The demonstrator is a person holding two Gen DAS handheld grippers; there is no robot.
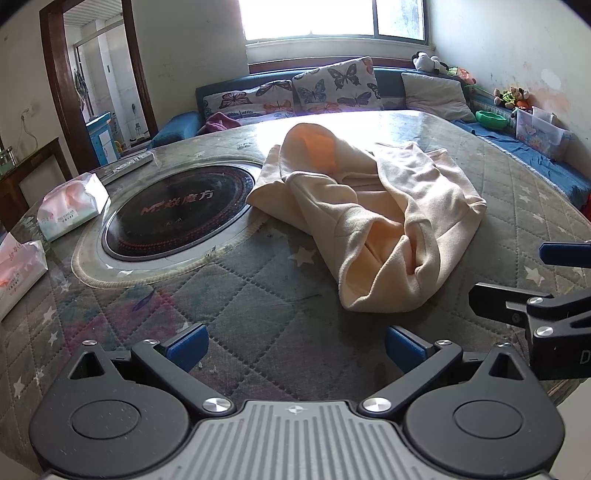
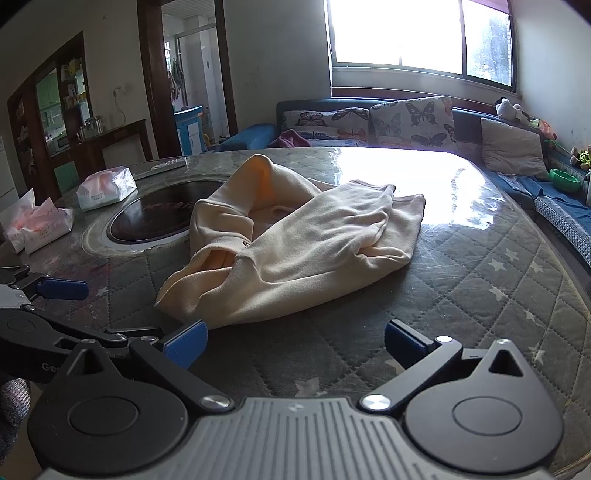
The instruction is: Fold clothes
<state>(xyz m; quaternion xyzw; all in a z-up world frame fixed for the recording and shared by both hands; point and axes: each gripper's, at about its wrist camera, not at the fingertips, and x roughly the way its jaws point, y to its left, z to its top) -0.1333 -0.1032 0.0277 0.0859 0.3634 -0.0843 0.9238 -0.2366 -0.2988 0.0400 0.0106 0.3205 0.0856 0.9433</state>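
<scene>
Folding not begun: the cream garment (image 1: pixel 373 218) lies crumpled ahead of both jaws, which stand open and empty; next, grip its nearest edge.

Our left gripper (image 1: pixel 293 349) and right gripper (image 2: pixel 295 343) are black with blue pads (image 2: pixel 186 341), shiny silver screws (image 1: pixel 376 404), round black bumps and a gray striped middle part.

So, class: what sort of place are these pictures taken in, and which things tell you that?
Probably a home living room: a sofa with butterfly cushions under a window, and a quilt-covered table.
</scene>
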